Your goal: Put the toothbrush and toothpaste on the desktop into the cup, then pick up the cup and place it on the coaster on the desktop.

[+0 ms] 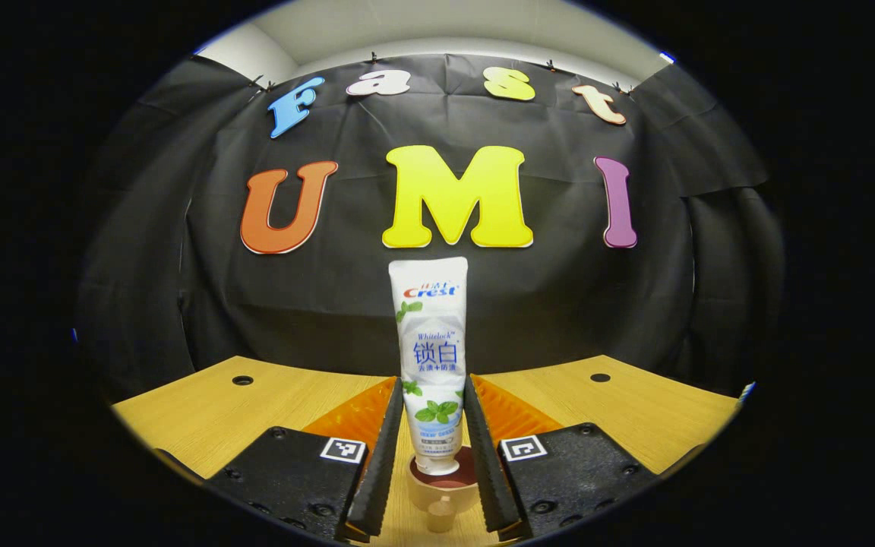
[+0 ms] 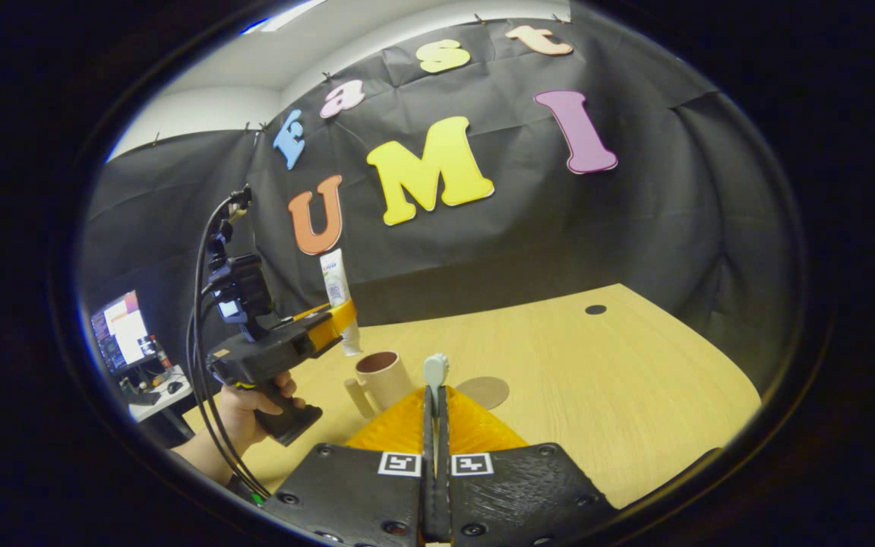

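The left gripper point(image 1: 433, 425) has its two fingers pressed against the sides of the toothpaste point(image 1: 430, 357), holding the tube upright with its cap end down. The cap hangs right over the mouth of the cup point(image 1: 443, 486), at or just inside the rim; I cannot tell whether it touches the cup's inside. The cup stands on the wooden desktop point(image 1: 202, 414), its handle pointing back toward that gripper.

From the right gripper view, the same left gripper point(image 2: 339, 315) shows above and just left of the cup point(image 2: 383, 377), held by a hand point(image 2: 247, 410), with the toothpaste point(image 2: 339, 292) rising above its fingers and dipping toward the cup's mouth. The right gripper point(image 2: 436, 410) is clamped tight on the toothbrush point(image 2: 435, 374), whose end sticks up past the fingertips, near the cup on its right side. The round coaster point(image 2: 483, 392) lies flat on the desktop point(image 2: 620, 380) just right of the cup, apart from it.
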Action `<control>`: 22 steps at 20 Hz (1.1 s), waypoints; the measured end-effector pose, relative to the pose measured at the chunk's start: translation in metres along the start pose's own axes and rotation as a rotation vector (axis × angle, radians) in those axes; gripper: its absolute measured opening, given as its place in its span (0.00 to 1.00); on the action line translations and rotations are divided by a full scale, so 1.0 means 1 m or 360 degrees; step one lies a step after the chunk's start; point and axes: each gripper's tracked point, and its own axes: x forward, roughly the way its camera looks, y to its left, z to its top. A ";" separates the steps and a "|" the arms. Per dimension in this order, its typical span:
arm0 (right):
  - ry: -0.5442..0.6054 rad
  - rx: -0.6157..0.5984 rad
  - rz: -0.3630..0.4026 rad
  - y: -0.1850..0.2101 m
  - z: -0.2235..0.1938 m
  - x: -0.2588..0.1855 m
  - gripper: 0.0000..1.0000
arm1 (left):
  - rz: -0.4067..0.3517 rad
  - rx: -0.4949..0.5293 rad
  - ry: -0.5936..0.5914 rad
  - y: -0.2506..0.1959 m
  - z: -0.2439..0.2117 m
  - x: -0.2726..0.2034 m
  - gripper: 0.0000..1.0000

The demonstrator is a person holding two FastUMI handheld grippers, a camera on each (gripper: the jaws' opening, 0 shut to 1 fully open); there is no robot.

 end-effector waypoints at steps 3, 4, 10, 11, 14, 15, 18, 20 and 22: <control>0.0025 0.0016 0.0006 0.000 -0.004 0.002 0.00 | 0.0013 -0.0005 -0.0086 0.005 0.016 0.002 0.49; 0.0028 0.0020 0.0009 0.001 -0.004 0.003 0.00 | 0.0021 -0.0016 -0.0087 0.009 0.017 0.004 0.48; 0.0026 -0.0050 0.0081 0.017 0.010 0.022 0.00 | 0.0032 -0.0007 -0.0023 0.019 0.009 -0.012 1.00; 0.0008 -0.0094 0.0109 0.024 0.017 0.027 0.00 | 0.0047 -0.0016 -0.0034 0.026 0.011 -0.018 1.00; -0.0044 -0.0167 0.0174 0.045 0.038 0.041 0.00 | 0.0075 -0.0025 -0.0048 0.041 0.014 -0.029 1.00; -0.0067 -0.0196 0.0194 0.055 0.046 0.047 0.00 | 0.0086 -0.0017 -0.0052 0.046 0.015 -0.033 1.00; -0.0144 -0.0252 0.0291 0.086 0.073 0.064 0.00 | 0.0111 -0.0004 -0.0062 0.061 0.017 -0.041 1.00; -0.0189 -0.0257 0.0348 0.107 0.092 0.085 0.00 | 0.0127 -0.0018 -0.0075 0.073 0.017 -0.047 1.00; -0.0213 -0.0275 0.0378 0.122 0.105 0.104 0.00 | 0.0139 -0.0033 -0.0069 0.081 0.015 -0.052 1.00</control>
